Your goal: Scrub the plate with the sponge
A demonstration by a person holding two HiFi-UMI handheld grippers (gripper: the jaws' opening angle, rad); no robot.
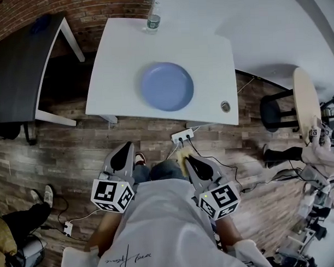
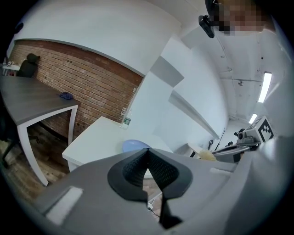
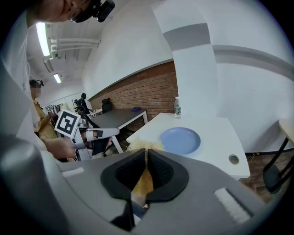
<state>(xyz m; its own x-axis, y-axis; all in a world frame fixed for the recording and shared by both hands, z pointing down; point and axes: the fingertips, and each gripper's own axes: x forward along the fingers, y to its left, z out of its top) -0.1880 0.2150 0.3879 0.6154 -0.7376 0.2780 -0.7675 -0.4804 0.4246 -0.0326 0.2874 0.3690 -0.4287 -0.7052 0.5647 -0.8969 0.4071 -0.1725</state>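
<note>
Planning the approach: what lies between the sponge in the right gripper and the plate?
Head view: a power strip on the floor, then bare table before the plate.

I see white table (image 1: 121,77) on wood-plank floor (image 1: 64,155), brick wall (image 1: 97,7) behind. Water bottle (image 1: 152,20) upright at table's far edge; round cable hole (image 1: 225,106) near its front right corner. To left, dark grey table (image 1: 14,70) with small blue thing (image 1: 41,23) on top, I cannot tell what. White power strip (image 1: 182,136) on floor just before white table. At right, black stool (image 1: 273,113) beside round pale tabletop (image 1: 306,100).
</note>
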